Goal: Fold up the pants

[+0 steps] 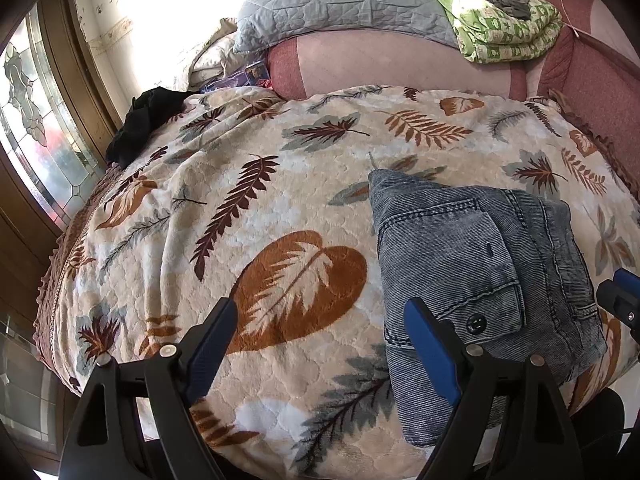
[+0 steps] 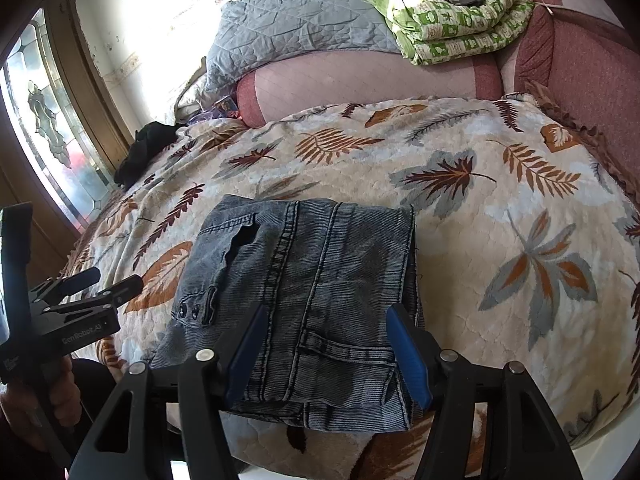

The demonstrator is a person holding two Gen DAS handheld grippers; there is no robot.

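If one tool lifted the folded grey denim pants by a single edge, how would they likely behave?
The folded grey denim pants would probably droop and unfold, being soft stacked layers. Thick seams and pockets suggest some heft. The plush leaf-patterned blanket likely resists sliding.

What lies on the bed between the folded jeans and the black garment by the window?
Only bare leaf-print blanket. In the left wrist view nothing rests on that stretch between the folded jeans and the black garment.

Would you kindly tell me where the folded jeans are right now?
The jeans lie on the leaf-print blanket at the bed's near edge, centre in the right wrist view, lower right in the left.
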